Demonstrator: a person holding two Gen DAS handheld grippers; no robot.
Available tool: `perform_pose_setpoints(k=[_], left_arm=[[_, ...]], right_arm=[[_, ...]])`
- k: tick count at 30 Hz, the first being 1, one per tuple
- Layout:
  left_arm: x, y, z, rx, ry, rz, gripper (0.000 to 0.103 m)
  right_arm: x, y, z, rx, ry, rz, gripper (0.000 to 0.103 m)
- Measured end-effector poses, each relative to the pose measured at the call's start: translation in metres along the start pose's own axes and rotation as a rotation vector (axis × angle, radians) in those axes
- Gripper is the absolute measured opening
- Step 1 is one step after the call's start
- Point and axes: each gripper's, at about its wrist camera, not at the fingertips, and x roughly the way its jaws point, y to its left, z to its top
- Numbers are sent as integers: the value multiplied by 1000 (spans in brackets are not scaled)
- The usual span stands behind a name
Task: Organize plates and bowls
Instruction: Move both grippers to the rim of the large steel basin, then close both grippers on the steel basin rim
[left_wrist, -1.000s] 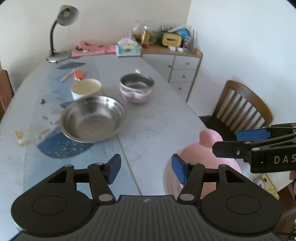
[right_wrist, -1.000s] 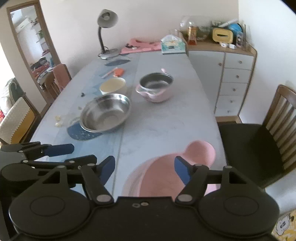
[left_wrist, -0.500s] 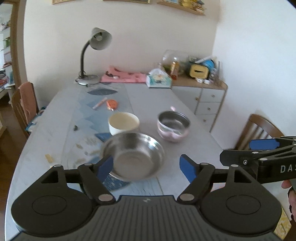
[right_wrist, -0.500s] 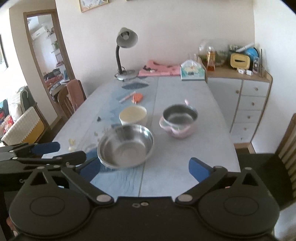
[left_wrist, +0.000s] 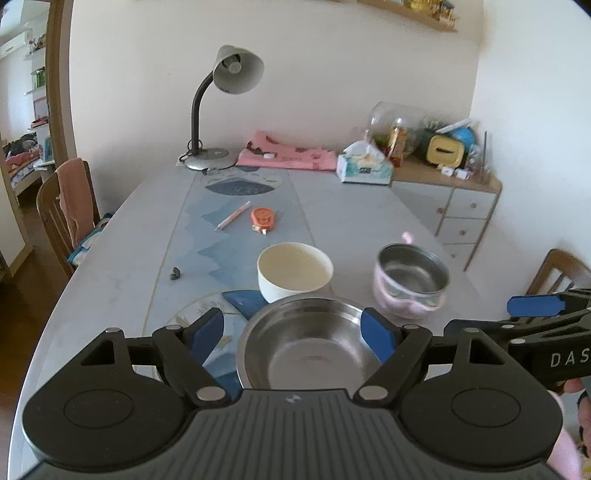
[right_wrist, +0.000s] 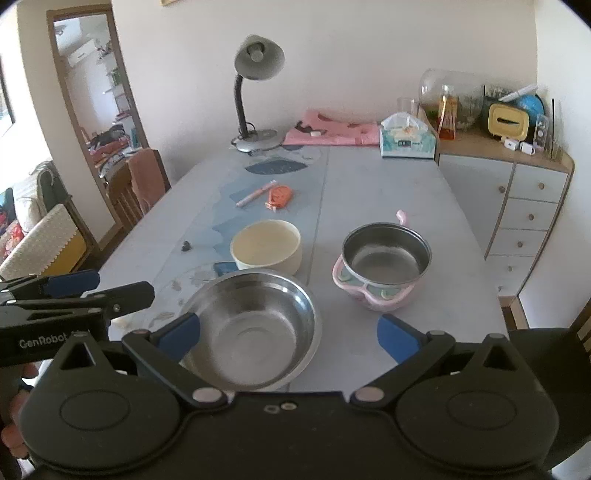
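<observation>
A wide steel bowl (left_wrist: 308, 349) (right_wrist: 251, 326) sits on the grey table nearest me. Behind it stands a cream bowl (left_wrist: 294, 271) (right_wrist: 266, 248). To the right sits a steel bowl in a pink holder (left_wrist: 410, 278) (right_wrist: 384, 264). My left gripper (left_wrist: 291, 332) is open and empty above the wide steel bowl. My right gripper (right_wrist: 288, 334) is open and empty, just above the table's near end. Each gripper shows at the edge of the other's view, the right one (left_wrist: 535, 314) and the left one (right_wrist: 74, 290).
A desk lamp (left_wrist: 221, 110), a pink cloth (left_wrist: 284, 157) and a tissue box (left_wrist: 364, 168) stand at the far end of the table (left_wrist: 351, 221). A pen (left_wrist: 232, 216) and an orange object (left_wrist: 263, 218) lie mid-table. A drawer cabinet (right_wrist: 517, 206) and chairs (left_wrist: 66, 206) flank it.
Both grippers have risen and tilted up. The pink lid near the table's front edge has dropped out of both views. Both jaws have opened wider.
</observation>
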Motion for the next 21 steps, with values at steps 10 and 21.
perform_pose_setpoints(k=[10, 21], left_arm=[[75, 10, -3, 7, 74, 41, 81], [129, 27, -19, -35, 198, 62, 81]], right_arm=[[77, -14, 3, 27, 91, -28, 103], [126, -19, -4, 48, 194, -30, 90]])
